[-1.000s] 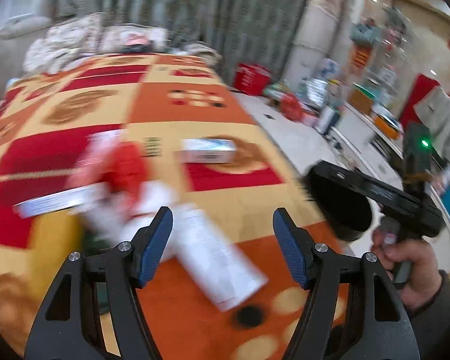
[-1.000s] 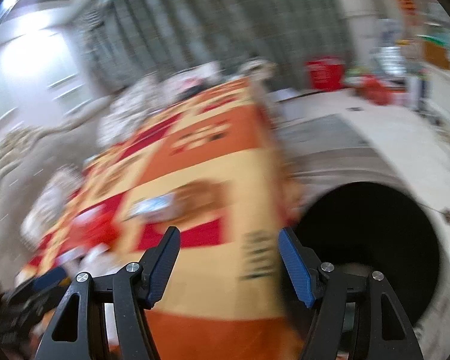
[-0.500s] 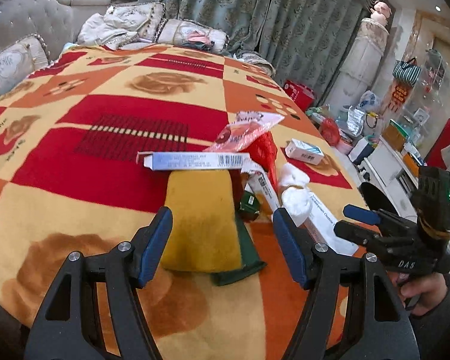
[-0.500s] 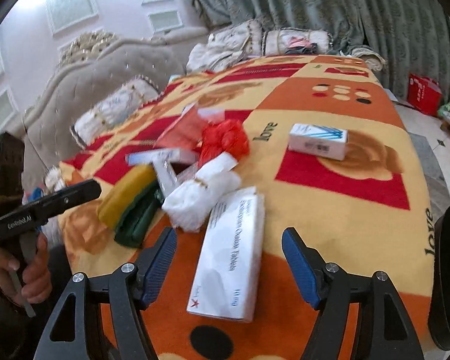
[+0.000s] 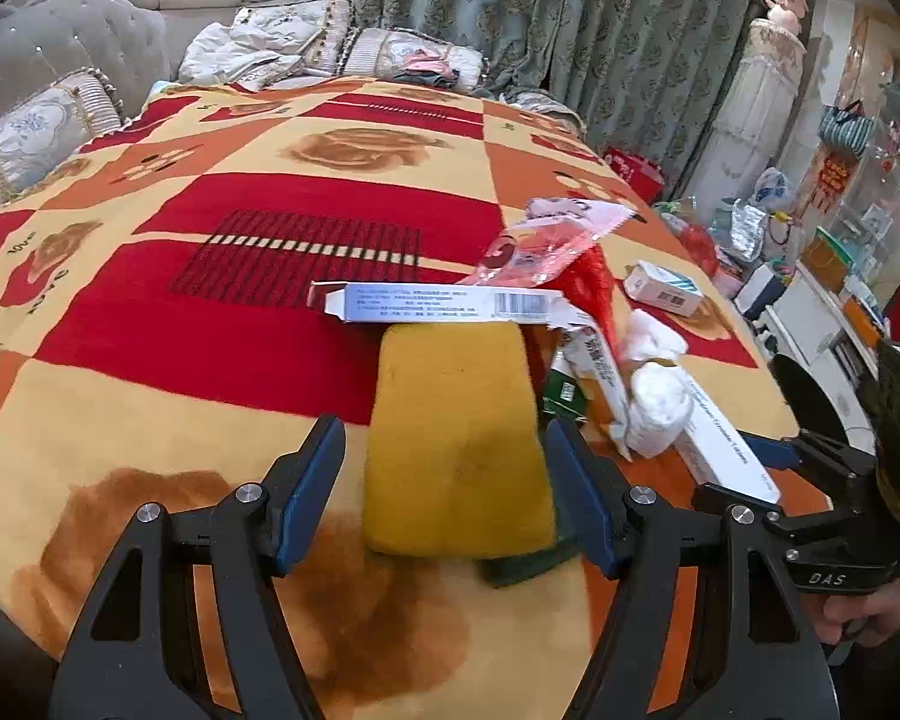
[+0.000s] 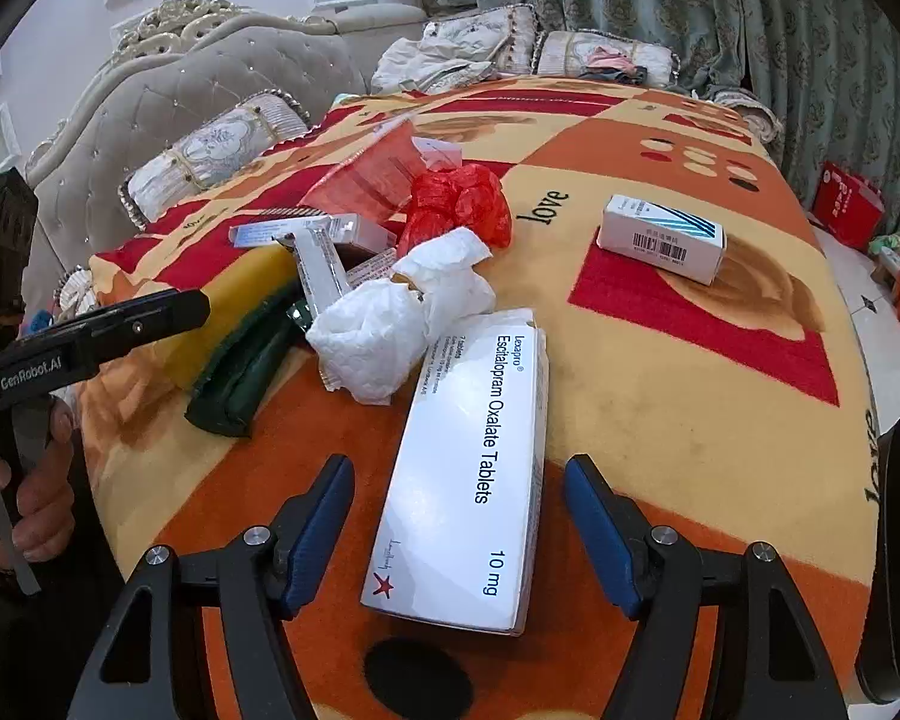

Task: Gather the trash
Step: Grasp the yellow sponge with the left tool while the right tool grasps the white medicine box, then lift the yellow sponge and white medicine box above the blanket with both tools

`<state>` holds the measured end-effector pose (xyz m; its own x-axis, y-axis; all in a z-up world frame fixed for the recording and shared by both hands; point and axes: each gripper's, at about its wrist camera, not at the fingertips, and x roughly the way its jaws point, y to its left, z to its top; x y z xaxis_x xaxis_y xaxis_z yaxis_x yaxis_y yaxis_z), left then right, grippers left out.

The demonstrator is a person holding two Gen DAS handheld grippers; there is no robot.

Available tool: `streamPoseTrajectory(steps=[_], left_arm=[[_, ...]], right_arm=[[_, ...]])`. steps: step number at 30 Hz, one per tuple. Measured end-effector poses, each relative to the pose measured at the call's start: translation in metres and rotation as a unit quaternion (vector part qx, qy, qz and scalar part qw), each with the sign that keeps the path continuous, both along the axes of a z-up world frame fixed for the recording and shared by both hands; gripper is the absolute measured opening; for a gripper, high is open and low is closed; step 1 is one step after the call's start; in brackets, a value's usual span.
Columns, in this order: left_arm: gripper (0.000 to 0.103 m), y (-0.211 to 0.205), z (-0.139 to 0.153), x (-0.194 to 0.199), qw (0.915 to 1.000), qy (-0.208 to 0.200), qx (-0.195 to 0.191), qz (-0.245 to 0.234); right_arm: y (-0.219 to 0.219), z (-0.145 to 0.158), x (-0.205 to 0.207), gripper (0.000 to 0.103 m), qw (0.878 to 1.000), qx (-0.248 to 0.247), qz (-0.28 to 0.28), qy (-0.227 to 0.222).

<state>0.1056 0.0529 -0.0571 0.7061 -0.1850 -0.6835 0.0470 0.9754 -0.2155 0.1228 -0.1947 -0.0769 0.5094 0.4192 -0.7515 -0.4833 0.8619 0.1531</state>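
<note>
A pile of trash lies on a patterned blanket [image 5: 150, 312]. My left gripper [image 5: 444, 480] is open, its fingers either side of a yellow and green sponge [image 5: 456, 438]. Behind the sponge lie a long white carton [image 5: 438, 304], a pink wrapper [image 5: 546, 240], a red plastic bag [image 6: 459, 204] and crumpled white tissue [image 6: 390, 330]. My right gripper [image 6: 459, 534] is open, its fingers either side of a white Lexapro tablet box [image 6: 474, 468]. A small white and blue box [image 6: 660, 237] lies apart at the far right.
A black bin's rim [image 6: 897, 540] shows at the bed's right edge. A padded headboard [image 6: 168, 102] and pillows [image 6: 210, 150] stand at the left, curtains [image 5: 510, 18] behind. Cluttered shelves [image 5: 822, 276] and floor lie beyond the bed.
Both grippers swung from the bin side toward the trash pile and moved closer; the left now straddles the sponge, the right the tablet box.
</note>
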Motion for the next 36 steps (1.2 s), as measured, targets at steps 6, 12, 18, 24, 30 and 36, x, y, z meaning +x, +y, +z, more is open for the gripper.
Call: streamPoseTrajectory(steps=[6, 12, 18, 24, 30, 36], left_arm=[[0.069, -0.003, -0.007, 0.003, 0.9998, 0.015, 0.002, -0.010], [0.069, -0.017, -0.004, 0.003, 0.9994, 0.010, 0.014, -0.030], [0.066, -0.014, -0.013, 0.007, 0.9996, 0.022, 0.020, -0.005], [0.057, 0.002, -0.001, -0.009, 0.9996, -0.006, 0.009, 0.026], [0.057, 0.021, 0.015, -0.031, 0.9976, -0.022, -0.004, 0.065], [0.057, 0.009, 0.026, -0.037, 0.9982, -0.029, -0.001, 0.053]], right_arm=[[-0.005, 0.000, 0.001, 0.048, 1.000, -0.004, -0.007, -0.002], [-0.005, 0.000, 0.001, 0.048, 1.000, -0.002, -0.004, -0.001], [-0.005, 0.000, 0.001, 0.048, 1.000, -0.001, -0.003, -0.001], [-0.006, 0.002, -0.001, 0.048, 1.000, 0.004, 0.001, -0.004], [-0.014, 0.014, -0.006, 0.047, 0.999, 0.030, 0.008, -0.018], [-0.034, 0.033, -0.012, 0.035, 0.996, 0.077, -0.009, -0.049]])
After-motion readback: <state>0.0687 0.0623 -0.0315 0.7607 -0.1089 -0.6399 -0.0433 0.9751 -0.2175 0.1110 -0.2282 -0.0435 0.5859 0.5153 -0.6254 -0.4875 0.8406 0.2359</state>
